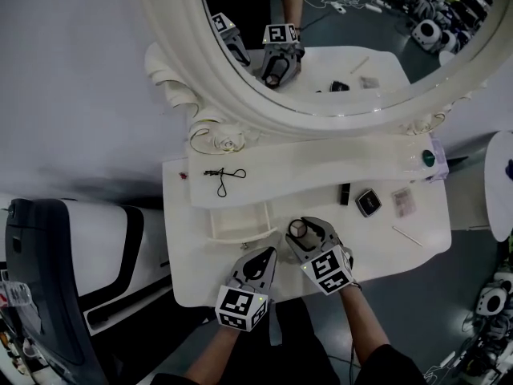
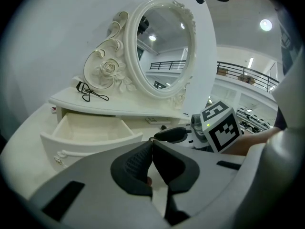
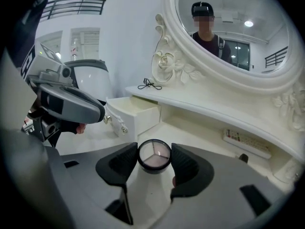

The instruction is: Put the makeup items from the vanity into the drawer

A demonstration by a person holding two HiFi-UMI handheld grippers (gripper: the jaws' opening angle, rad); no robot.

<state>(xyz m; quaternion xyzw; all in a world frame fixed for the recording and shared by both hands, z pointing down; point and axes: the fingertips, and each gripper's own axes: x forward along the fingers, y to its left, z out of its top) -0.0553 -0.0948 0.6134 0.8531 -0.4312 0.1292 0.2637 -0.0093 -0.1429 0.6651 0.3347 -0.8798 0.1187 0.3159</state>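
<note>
A round clear-lidded compact [image 1: 297, 228] [image 3: 154, 152] stands on the vanity top, just right of the open white drawer [image 1: 238, 221] [image 2: 90, 128] [image 3: 131, 109]. My right gripper [image 1: 305, 230] [image 3: 154, 162] is open, its pads close on either side of the compact. My left gripper [image 1: 265, 255] [image 2: 152, 149] is shut and empty, hovering in front of the drawer. On the lower top to the right lie a black lipstick [image 1: 345, 192], a square compact [image 1: 368, 202], a pale palette [image 1: 403, 200] and a thin stick [image 1: 406, 236]. An eyelash curler [image 1: 224, 175] [image 2: 90, 93] lies on the upper shelf.
The oval mirror [image 1: 321, 95] rises behind the shelf. A green-topped item [image 1: 428, 158] sits at the shelf's right end, and a small red item [image 1: 183, 176] at its left. A dark chair [image 1: 48, 279] stands left of the vanity. The drawer looks empty inside.
</note>
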